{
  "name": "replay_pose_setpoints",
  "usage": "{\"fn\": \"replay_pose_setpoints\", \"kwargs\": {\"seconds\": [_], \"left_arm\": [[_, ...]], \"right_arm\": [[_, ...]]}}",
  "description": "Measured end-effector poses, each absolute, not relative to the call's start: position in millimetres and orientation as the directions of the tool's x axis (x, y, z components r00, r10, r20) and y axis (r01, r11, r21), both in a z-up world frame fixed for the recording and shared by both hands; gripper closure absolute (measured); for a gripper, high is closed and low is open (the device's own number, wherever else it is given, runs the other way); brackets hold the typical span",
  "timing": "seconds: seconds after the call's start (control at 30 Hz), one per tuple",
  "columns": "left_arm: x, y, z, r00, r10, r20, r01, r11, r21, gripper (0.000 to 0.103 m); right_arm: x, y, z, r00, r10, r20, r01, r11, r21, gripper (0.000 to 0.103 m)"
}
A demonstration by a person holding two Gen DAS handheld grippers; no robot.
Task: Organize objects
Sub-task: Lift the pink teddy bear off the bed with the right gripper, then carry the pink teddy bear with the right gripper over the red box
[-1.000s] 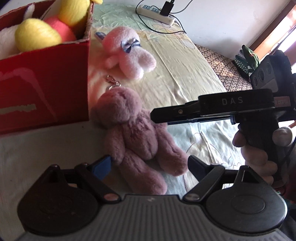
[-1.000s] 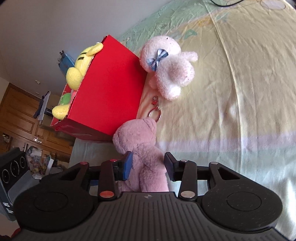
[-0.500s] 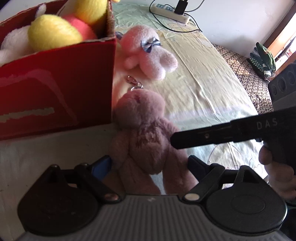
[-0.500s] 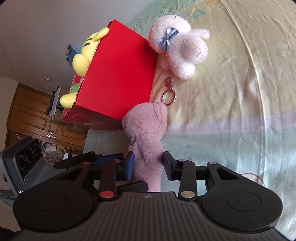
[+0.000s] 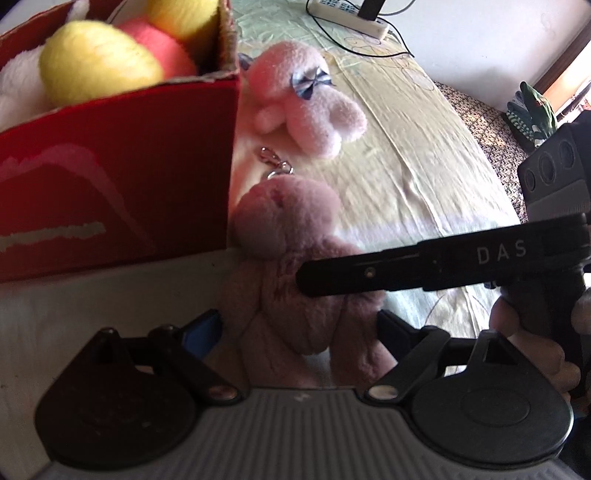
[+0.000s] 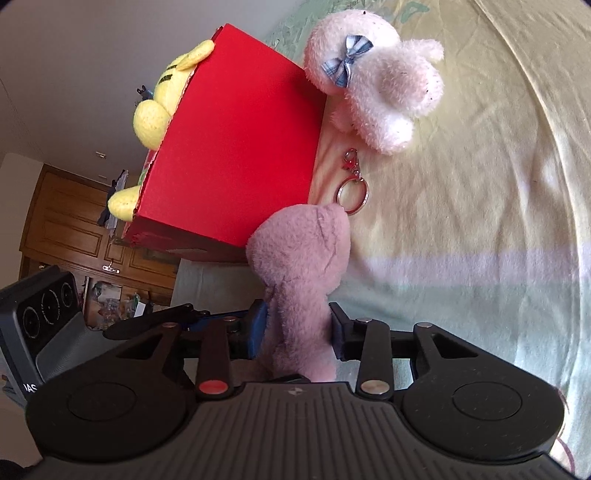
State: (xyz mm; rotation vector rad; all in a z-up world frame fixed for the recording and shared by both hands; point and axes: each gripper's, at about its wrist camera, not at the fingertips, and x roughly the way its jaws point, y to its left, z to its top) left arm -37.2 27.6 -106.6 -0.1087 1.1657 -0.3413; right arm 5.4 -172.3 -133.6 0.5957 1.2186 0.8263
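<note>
A mauve plush bear (image 5: pixel 284 229) with a keyring (image 6: pixel 351 192) on its head lies on the bedsheet beside a red box (image 5: pixel 110 184). My right gripper (image 6: pixel 297 325) is shut on the bear's (image 6: pixel 299 258) body; in the left wrist view its black finger (image 5: pixel 369 275) crosses the bear's chest. My left gripper (image 5: pixel 295 328) straddles the bear's legs. Its jaws are opening and the pads do not press the plush. A pale pink plush (image 5: pixel 306 103) with a blue bow lies further back against the box (image 6: pixel 240 147).
Yellow plush toys (image 5: pixel 96 74) fill the red box. A white power strip (image 5: pixel 351 16) with cables lies at the far end of the sheet. Right of the bed are a patterned mat (image 5: pixel 480 125) and green gloves (image 5: pixel 532 114). A wooden cabinet (image 6: pixel 74 221) stands behind the box.
The right gripper's jaws have narrowed onto the bear's body. The left wrist view has shifted, so the box and bear sit further right and larger in it.
</note>
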Motion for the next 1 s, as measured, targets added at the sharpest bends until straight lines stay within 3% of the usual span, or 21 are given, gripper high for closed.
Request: {"fn": "replay_pose_setpoints", "kwargs": {"seconds": [0.27,0.63,1.0], "left_arm": [[-38.0,18.3,-100.4,0.351,-0.323,-0.879,0.218,0.941,-0.259,0.015],[-34.6,-17.2,-81.2,0.375,-0.395,-0.839,0.348,0.899,-0.267,0.015],[-37.7,-31.3,-33.5,0.494,-0.416,-0.763,0.4,0.888,-0.226,0.015]], "right_arm": [[-2.1,-185.5,-121.4,0.123,0.818,-0.562,-0.244,0.574,0.782,0.07],[-28.8,-230.3,-85.5,0.261,0.781,-0.567,-0.249,0.622,0.742,0.073],[-31.0,-233.9,-41.4,0.403,0.769,-0.496,-0.329,0.628,0.706,0.073]]}}
